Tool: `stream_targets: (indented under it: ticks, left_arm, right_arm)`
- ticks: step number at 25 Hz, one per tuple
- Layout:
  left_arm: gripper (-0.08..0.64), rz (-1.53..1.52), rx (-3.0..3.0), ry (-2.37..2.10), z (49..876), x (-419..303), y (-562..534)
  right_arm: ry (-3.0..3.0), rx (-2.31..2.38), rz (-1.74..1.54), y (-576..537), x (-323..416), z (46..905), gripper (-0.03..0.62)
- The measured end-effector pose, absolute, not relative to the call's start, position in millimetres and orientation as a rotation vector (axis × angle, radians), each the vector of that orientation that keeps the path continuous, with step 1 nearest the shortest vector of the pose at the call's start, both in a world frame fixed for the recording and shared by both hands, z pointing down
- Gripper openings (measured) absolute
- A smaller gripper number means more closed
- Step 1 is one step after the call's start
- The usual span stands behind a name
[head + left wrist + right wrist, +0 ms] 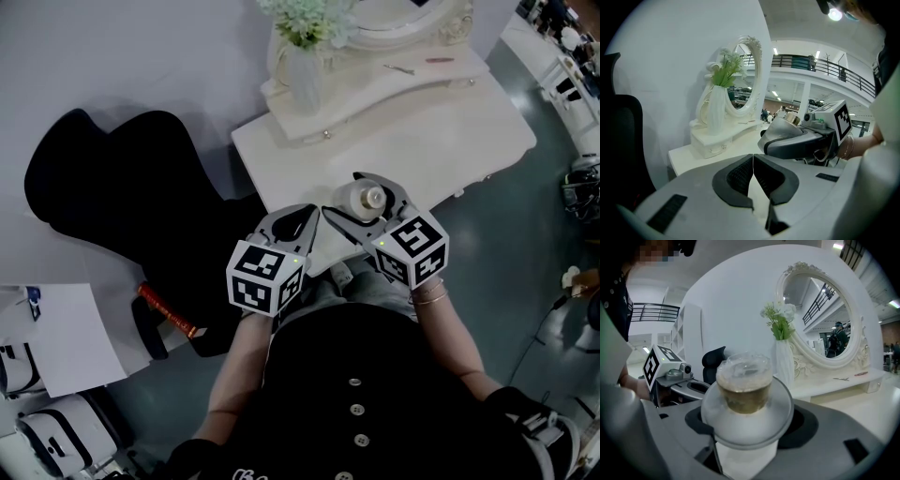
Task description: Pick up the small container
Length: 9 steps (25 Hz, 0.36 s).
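Observation:
The small container [366, 197] is a round white bottle with a clear cap over a gold collar. My right gripper [356, 208] is shut on it, and holds it above the front edge of the white dressing table [441, 131]. In the right gripper view the container [745, 404] fills the space between the jaws, cap towards the camera. My left gripper [312, 214] hangs just left of the right one, shut with nothing in it. In the left gripper view its pads [740, 176] press together, and the right gripper [797, 138] with the container's cap [791, 118] shows beyond them.
On the table's raised shelf stand a white vase of green and white flowers [305, 75] and an oval mirror [403, 23]. A black chair [131, 187] stands left of the table. A white sheet [66, 337] and a red object [169, 311] lie on the floor.

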<state>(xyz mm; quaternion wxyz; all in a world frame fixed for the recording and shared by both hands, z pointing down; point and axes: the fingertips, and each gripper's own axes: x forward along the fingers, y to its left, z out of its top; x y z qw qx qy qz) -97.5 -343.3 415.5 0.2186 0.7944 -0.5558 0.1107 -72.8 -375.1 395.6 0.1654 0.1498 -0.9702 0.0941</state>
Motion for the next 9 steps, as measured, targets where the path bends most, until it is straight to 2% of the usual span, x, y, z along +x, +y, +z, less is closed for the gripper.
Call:
stream_targets:
  ticks: [9]
  left_arm:
    - [0.014,0.31,2.187,-1.531,419.8,-95.1,-341.4]
  right_arm:
    - [-2.773,0.403,0.303,-372.5,-75.2,396.5,0.339]
